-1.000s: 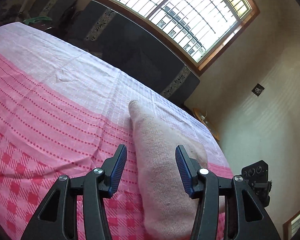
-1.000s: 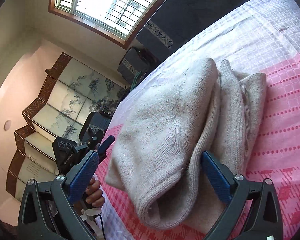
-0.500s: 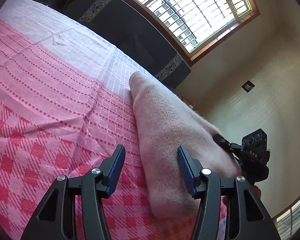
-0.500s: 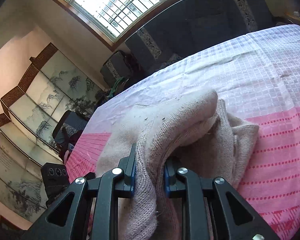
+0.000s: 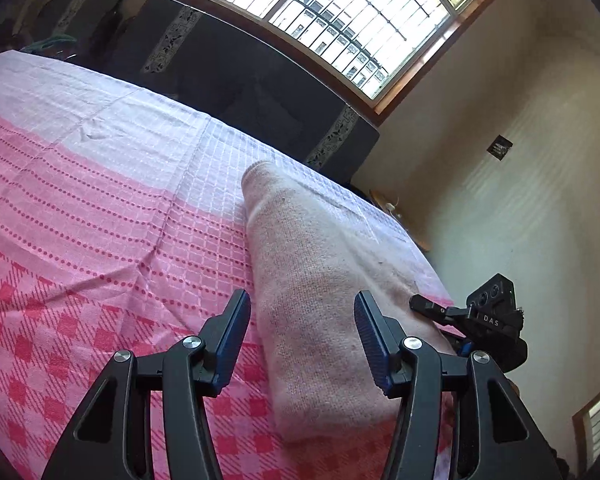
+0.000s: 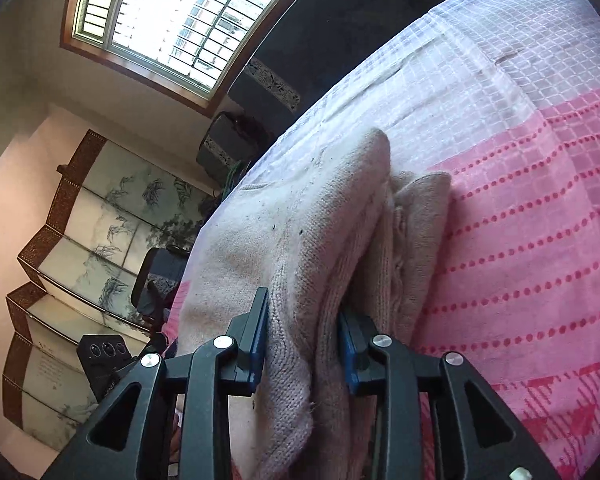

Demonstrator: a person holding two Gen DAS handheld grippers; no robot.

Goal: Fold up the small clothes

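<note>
the knitted garment lies on the bed, folded into a long thick bundle across the pink checked bedspread, its far end reaching the pale band near the dark sofa. my right hand-held gripper is clamped on the near end of that bundle, with the blue pads pressing in from both sides and several knit layers bunched between them. i judge i hold all the layers together there so the fold does not slide apart when i shift or turn it over. the layers beside the grip show as separate ridges in the right wrist view, so the stack is loose and could splay if i let go too soon.

my left hand-held gripper holds nothing: its jaws stand wide apart, straddling the width of the bundle from the opposite side. i judge it is poised there to steady or take the other edge. from the left wrist view the right tool shows at the far edge of the cloth.
</note>
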